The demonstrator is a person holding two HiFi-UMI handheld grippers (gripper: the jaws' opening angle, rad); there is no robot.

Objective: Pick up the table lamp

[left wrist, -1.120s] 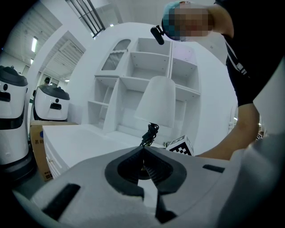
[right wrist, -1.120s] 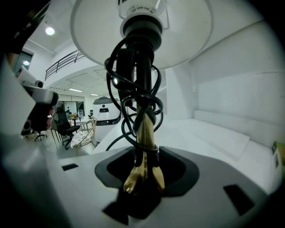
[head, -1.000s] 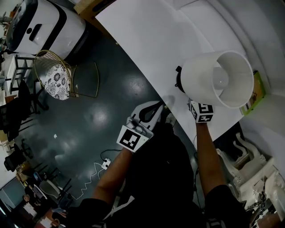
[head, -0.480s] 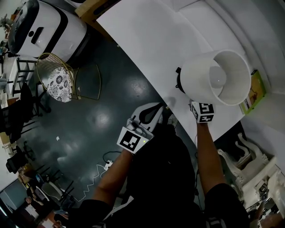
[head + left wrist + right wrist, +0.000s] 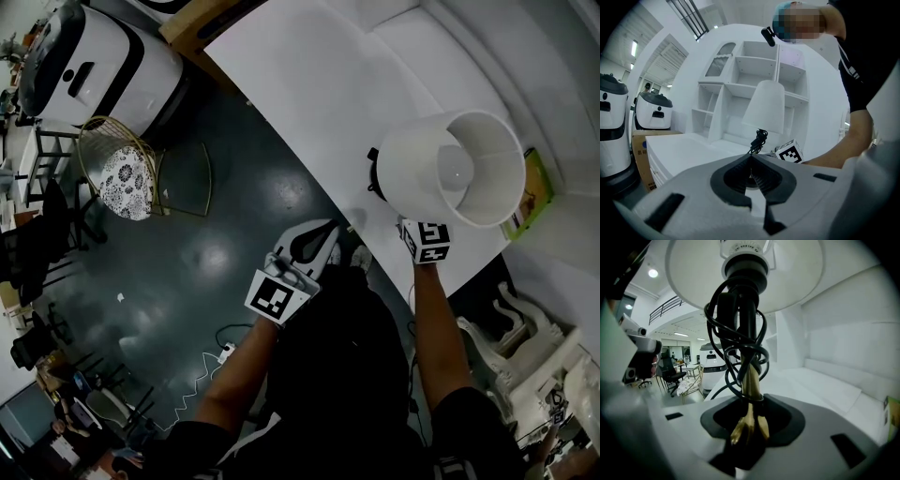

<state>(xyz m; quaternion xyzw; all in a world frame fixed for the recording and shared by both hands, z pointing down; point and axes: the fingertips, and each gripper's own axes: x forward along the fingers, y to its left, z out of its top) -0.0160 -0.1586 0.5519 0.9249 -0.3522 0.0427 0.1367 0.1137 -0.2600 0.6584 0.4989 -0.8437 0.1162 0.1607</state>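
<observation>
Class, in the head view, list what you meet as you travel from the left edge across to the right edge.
white robot → gold wire chair → left gripper → table lamp → yellow-green book

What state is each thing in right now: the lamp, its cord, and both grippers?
table lamp: held by its gold stem, shade tilted, apparently clear of the table.
cord: wound in loops around the stem.
right gripper: shut on the lamp's stem.
left gripper: shut, empty, apart from the lamp.
</observation>
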